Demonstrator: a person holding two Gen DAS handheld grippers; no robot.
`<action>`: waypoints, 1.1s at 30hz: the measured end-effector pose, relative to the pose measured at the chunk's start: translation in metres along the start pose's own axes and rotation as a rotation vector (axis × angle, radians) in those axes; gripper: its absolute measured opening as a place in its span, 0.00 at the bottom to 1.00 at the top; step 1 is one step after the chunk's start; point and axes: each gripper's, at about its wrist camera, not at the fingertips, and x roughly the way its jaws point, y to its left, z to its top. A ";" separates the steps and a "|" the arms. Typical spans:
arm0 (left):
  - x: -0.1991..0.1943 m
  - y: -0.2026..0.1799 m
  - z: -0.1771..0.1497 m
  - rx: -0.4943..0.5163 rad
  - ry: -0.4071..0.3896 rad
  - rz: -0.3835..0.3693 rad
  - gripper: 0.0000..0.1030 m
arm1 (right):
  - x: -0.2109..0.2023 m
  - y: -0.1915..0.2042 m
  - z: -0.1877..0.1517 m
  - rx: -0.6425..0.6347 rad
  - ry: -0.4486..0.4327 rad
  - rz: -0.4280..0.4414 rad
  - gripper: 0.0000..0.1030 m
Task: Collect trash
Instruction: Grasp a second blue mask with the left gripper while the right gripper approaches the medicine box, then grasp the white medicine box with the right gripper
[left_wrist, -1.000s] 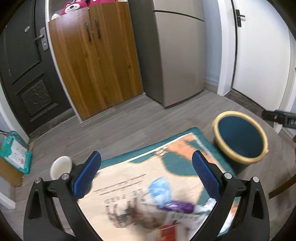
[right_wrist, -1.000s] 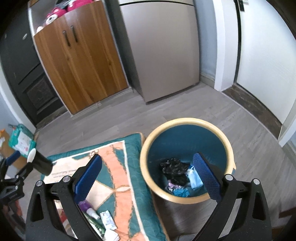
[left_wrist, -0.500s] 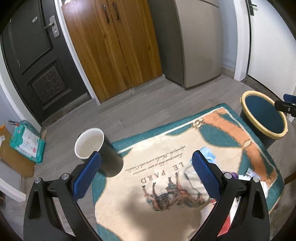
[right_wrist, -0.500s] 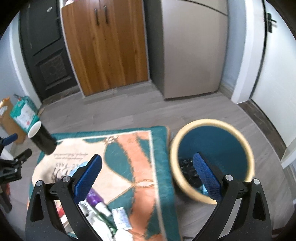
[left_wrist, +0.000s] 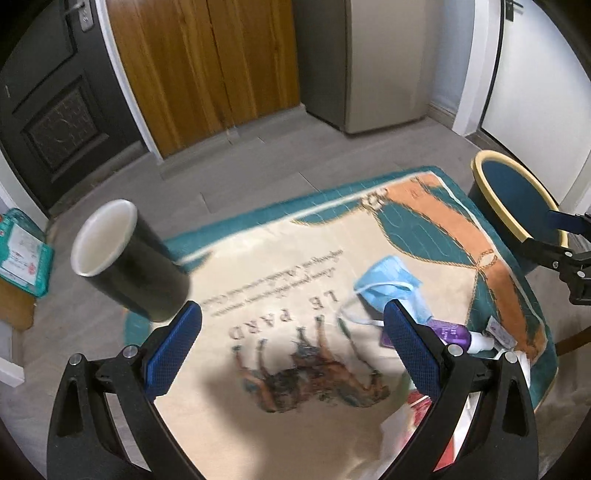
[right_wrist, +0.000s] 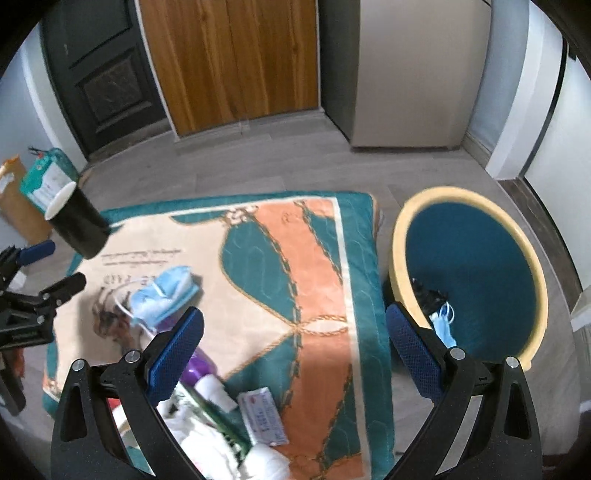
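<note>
The trash is spread on a rug (right_wrist: 317, 266) on the floor. A soft blue mask (right_wrist: 162, 291) lies crumpled near the middle. A purple bottle (right_wrist: 201, 365), a small packet (right_wrist: 264, 413) and white wrappers (right_wrist: 207, 432) are piled at the near edge. A black cup (left_wrist: 129, 262) with a white inside is seen at the rug's far left corner; it looks tilted. A round bin (right_wrist: 469, 273) with a yellow rim is set just beside the rug, and some trash is already in it.

The left gripper (left_wrist: 291, 343) and the right gripper (right_wrist: 295, 350) are both held wide open, and nothing is held.

The thin mask could be missed or dropped, because it is floppy. The smooth bottle could be rolled away. The cup could be knocked over if it is bumped.
</note>
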 end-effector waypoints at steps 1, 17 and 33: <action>0.004 -0.004 0.000 0.001 0.009 -0.008 0.94 | 0.002 -0.003 -0.001 -0.001 0.005 0.000 0.95; 0.060 -0.076 0.007 0.127 0.197 -0.167 0.40 | 0.019 -0.034 -0.009 0.104 0.098 0.086 0.95; 0.004 -0.053 0.037 0.102 -0.001 -0.151 0.12 | 0.039 0.008 -0.049 -0.027 0.300 0.111 0.60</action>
